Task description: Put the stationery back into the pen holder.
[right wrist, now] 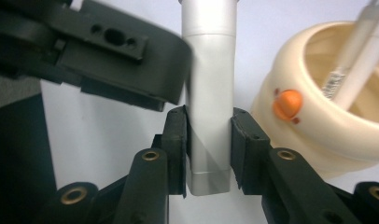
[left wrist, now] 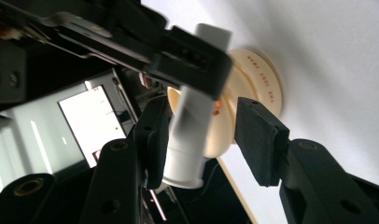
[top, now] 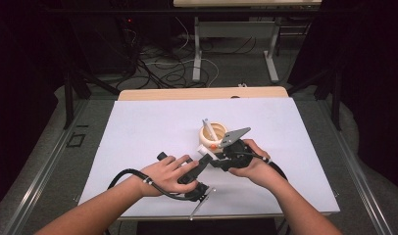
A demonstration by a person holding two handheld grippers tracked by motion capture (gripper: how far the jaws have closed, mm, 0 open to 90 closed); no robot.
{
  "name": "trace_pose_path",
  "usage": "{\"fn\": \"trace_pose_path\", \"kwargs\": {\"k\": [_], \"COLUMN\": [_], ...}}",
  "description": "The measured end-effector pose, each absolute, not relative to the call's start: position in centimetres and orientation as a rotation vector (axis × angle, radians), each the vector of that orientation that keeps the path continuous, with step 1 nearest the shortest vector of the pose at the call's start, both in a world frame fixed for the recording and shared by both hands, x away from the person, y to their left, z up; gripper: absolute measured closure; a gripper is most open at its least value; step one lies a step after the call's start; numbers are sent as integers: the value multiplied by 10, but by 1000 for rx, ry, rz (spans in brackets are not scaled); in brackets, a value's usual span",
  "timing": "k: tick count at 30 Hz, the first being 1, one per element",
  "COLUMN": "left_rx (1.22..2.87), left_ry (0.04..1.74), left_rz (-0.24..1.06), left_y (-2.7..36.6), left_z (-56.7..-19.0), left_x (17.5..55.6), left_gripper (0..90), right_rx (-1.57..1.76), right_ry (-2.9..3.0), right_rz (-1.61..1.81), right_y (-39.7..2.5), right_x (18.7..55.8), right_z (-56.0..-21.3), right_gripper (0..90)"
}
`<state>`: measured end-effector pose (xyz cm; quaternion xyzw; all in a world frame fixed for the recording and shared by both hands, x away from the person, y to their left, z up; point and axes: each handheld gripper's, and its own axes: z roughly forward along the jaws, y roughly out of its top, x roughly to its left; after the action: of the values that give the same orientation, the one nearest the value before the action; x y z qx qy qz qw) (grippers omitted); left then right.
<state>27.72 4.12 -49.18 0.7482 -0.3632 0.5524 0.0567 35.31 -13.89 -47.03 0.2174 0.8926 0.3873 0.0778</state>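
**A:** What did the two grippers have between them?

**B:** A silver-white tube (right wrist: 210,93), squared at its lower end. The right gripper (right wrist: 209,144) had its pads pinched on that end from both sides. The left gripper (left wrist: 208,140) stood spread around the same tube; one pad lay against or just beside it, the other well clear. From above, the tube (top: 205,157) lay just off the table between both hands, in front of a cream duck-faced cup (top: 212,135).

**A:** How would it likely handle?

**B:** Probably light and stiff, a hard smooth shell. The finish looked slick, so a pinch on the flat faces seemed safer than on the round part, which could twist. The upper end sat under the other gripper's black body, so I couldn't tell its shape.

**A:** And the cup?

**B:** It held at least one white pen-like stick (right wrist: 360,60) leaning against the rim. It looked light enough to tip if knocked.

**A:** Room to move?

**B:** The white table (top: 153,122) lay bare to the left and beyond the cup. Its near edge was just behind the hands, and a second slim white stick (top: 201,204) overhung that edge by the left wrist.
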Motion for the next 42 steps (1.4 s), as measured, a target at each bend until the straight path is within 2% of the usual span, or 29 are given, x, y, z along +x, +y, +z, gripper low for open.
{"fn": "trace_pose_path", "kwargs": {"k": [2,9,18,19,22,34,42], "left_rx": [2322,2359,2417,2432,2438,2483,2462], "left_ry": [-1073,-897,-697,-580,-465,-175,48], "left_rz": [1676,1608,1528,1495,1439,1301,1161], "left_y": [43,46,53,56,60,72,81], "left_z": [-492,-492,-493,-496,-496,-495,-497], "left_x": [278,289,305,305,311,327,335], "left_gripper": [545,498,385,372,310,311,327], "right_rx": [687,784,893,900,918,1011,1061], "right_ry": [2650,2541,2423,2411,2392,2302,2266], "right_rz": [1178,1244,1314,1323,1326,1348,1344], "right_y": [-140,-147,-155,-155,-153,-151,-149], "right_x": [356,368,388,390,394,412,419], "right_z": [-469,-464,-459,-459,-459,-464,-469], "right_gripper": [700,700,700,700,700,701,700]}}
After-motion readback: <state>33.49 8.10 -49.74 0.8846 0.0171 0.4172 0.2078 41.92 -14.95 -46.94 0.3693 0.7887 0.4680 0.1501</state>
